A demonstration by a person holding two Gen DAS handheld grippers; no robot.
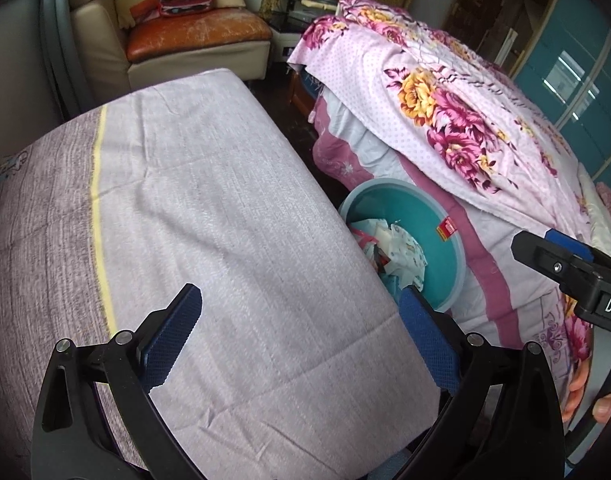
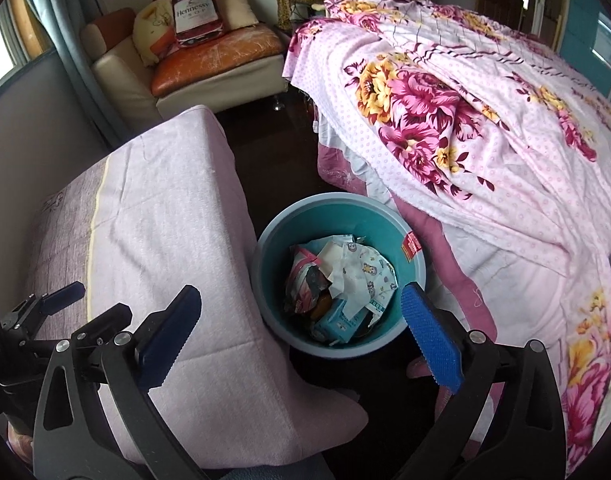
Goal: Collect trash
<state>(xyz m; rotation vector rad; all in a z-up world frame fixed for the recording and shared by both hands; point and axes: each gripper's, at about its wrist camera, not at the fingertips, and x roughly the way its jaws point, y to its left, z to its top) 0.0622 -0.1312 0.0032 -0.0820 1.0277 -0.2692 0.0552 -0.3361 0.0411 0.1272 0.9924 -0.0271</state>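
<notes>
Hovering over a filled teal bin

I hold the right gripper (image 2: 301, 338) spread wide and empty above the teal trash bin (image 2: 415, 276), which sits on the dark floor between the lilac-covered table (image 2: 177, 216) at 9 o'clock and the floral bed (image 2: 485, 140) at 2 o'clock. Crumpled wrappers (image 2: 345, 280) fill it. My left gripper (image 1: 301, 340), also released and empty, hangs over the table.

Upright teal bin (image 2: 413, 276) holds crumpled wrappers (image 2: 341, 284), perhaps a carton too.

Smooth plastic bin (image 2: 417, 276) (crumpled paper trash (image 2: 345, 280)).
</notes>
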